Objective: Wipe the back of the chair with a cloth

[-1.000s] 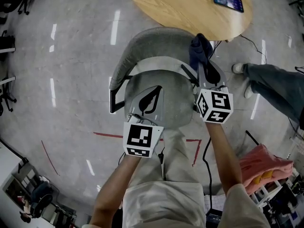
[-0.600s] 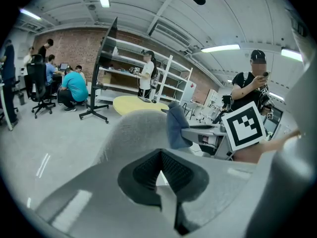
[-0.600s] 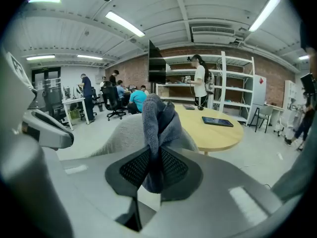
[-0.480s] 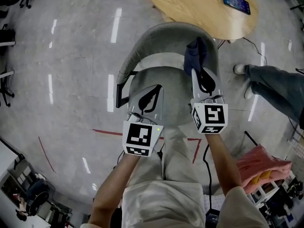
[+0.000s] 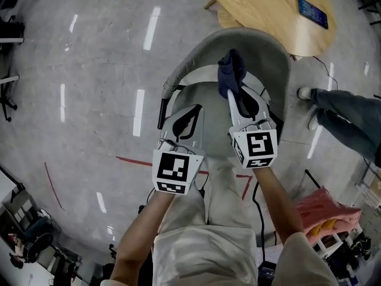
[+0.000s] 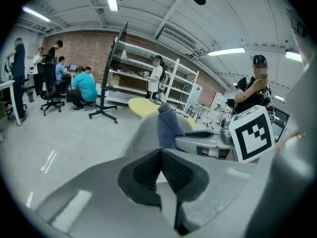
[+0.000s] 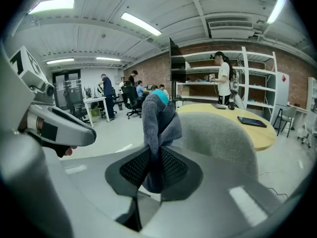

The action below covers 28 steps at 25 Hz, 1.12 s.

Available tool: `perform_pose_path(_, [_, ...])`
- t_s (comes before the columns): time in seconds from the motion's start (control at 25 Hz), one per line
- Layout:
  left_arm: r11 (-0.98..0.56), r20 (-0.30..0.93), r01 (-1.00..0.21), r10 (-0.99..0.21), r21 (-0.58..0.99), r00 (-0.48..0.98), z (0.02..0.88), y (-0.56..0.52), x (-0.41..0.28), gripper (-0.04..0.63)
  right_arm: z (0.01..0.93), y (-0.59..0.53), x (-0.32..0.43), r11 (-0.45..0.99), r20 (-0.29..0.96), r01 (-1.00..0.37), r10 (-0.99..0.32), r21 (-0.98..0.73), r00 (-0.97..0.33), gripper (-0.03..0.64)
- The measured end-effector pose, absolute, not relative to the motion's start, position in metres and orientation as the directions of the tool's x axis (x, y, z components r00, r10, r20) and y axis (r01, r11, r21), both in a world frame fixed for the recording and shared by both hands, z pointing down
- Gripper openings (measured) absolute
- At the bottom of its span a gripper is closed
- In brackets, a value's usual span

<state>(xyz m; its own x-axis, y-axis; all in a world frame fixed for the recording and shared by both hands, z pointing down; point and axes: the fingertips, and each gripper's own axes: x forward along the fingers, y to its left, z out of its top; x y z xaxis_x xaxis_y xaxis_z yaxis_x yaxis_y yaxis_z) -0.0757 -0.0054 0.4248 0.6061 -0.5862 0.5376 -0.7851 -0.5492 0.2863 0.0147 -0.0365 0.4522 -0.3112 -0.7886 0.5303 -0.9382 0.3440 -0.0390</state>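
Observation:
A grey chair stands in front of me, its curved back (image 5: 250,43) at the far side of the seat. My right gripper (image 5: 236,95) is shut on a dark blue cloth (image 5: 231,70), which stands up just inside the middle of the chair back. In the right gripper view the cloth (image 7: 159,120) is pinched between the jaws, with the chair back (image 7: 220,133) right behind it. My left gripper (image 5: 189,117) hovers over the seat's left half, shut on nothing; its pads (image 6: 148,170) meet. From there I see the cloth (image 6: 170,127) ahead.
A round wooden table (image 5: 262,8) with a phone (image 5: 312,12) stands just behind the chair. Another person's leg and shoe (image 5: 339,109) are at the right. The chair's black armrest (image 5: 162,109) is on the left. Red tape lines (image 5: 134,161) mark the floor; a pink object (image 5: 324,210) lies low right.
My right gripper has carried the cloth leftward, from the right end of the chair back toward its middle. The left gripper has stayed over the seat.

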Motion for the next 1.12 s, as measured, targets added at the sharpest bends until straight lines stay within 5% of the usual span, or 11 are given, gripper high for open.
perform_pose_path(1.12, [-0.436, 0.582, -0.849, -0.621, 0.3, 0.525, 0.462, -0.021, -0.131, 0.0, 0.537, -0.081, -0.052, 0.44, 0.582, -0.893, -0.702, -0.099, -0.41, 0.074])
